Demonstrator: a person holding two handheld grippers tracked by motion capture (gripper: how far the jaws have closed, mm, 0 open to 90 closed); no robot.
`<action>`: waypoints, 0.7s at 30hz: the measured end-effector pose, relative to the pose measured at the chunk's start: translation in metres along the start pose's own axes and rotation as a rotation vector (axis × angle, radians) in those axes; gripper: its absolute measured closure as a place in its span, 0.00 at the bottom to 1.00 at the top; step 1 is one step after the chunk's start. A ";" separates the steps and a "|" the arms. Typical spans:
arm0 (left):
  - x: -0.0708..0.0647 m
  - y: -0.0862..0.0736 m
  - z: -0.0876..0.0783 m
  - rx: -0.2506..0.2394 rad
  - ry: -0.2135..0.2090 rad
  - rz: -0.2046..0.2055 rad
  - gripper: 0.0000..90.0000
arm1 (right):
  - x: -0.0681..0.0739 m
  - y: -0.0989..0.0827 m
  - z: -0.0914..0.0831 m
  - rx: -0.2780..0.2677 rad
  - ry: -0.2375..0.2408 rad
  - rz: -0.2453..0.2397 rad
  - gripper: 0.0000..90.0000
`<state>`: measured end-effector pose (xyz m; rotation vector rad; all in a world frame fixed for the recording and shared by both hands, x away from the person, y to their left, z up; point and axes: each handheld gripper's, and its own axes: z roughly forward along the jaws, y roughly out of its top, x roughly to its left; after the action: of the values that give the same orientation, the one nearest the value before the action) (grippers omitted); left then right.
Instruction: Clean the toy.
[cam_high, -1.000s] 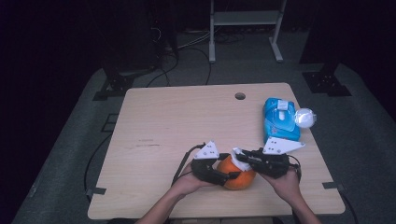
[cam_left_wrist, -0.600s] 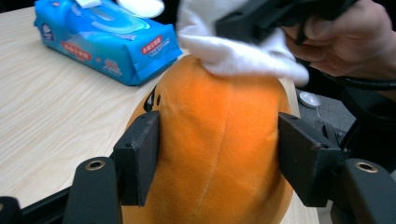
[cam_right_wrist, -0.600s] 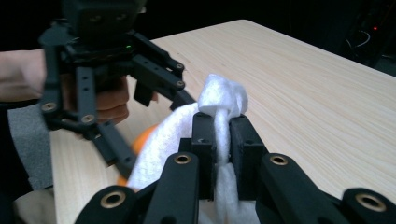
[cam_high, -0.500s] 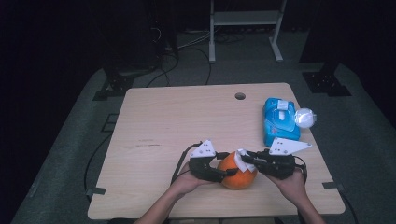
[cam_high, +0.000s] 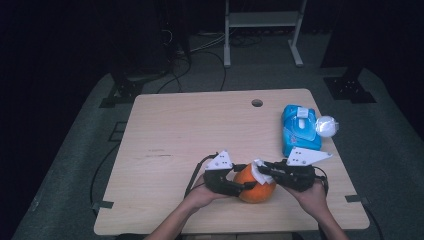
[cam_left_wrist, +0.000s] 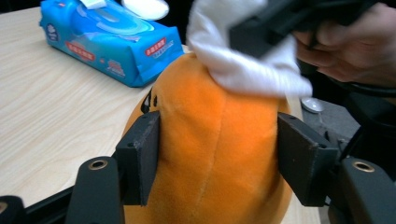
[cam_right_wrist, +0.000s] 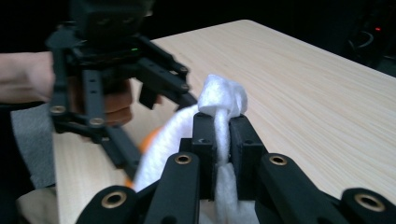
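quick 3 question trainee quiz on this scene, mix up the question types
1. True or false: the right gripper is shut on a white wipe.
2. What do the left gripper's pads press on? A) blue wipes pack B) orange plush toy C) white ball
3. Fill in: the blue wipes pack lies near the table's ____ edge in the high view.

Key: 1 true; 2 B, the orange plush toy; 3 right.

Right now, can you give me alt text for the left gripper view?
An orange plush toy sits squeezed between the black pads of the left hand-held gripper. The right hand-held gripper presses a white wipe onto its top. A blue wipes pack lies behind on the wooden table.
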<state>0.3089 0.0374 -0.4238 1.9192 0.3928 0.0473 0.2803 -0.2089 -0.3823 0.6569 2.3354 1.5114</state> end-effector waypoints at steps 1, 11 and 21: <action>-0.002 0.000 0.001 0.003 -0.002 0.007 0.40 | 0.003 0.001 0.002 0.000 0.008 -0.008 0.90; -0.017 0.001 0.008 0.029 -0.014 0.105 0.41 | -0.006 0.002 0.004 0.030 -0.033 0.010 0.91; 0.003 -0.001 -0.001 -0.003 0.008 -0.011 0.38 | -0.021 -0.008 -0.007 0.017 -0.049 0.074 0.91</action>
<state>0.3108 0.0393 -0.4252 1.9142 0.4089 0.0484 0.2934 -0.2282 -0.3873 0.7838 2.3140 1.4900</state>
